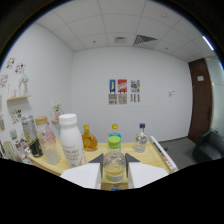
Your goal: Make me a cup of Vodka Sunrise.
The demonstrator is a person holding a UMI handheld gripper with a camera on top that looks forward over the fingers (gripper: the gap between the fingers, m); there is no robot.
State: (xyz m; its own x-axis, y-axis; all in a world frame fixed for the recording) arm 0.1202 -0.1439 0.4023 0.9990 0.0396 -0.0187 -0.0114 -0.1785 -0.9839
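Note:
My gripper [114, 164] is shut on a clear bottle [114, 167] with a green cap and pale yellow liquid low inside. Both dark fingertips [98, 160] press against its sides. Beyond the fingers, a row of bottles stands on a light wooden table [150, 150]. The row holds a tall white bottle [71, 141], a small amber bottle [89, 139], a blue-capped bottle [115, 131] right behind the held one, and a clear bottle with a dark blue cap [141, 137]. The lower parts of the fingers and the held bottle's base are hidden.
More bottles [37, 140] crowd the table's left end below a wall shelf [17, 100]. Posters [122, 91] hang on the white far wall. To the right are a brown door [201, 100] and a dark chair [207, 147].

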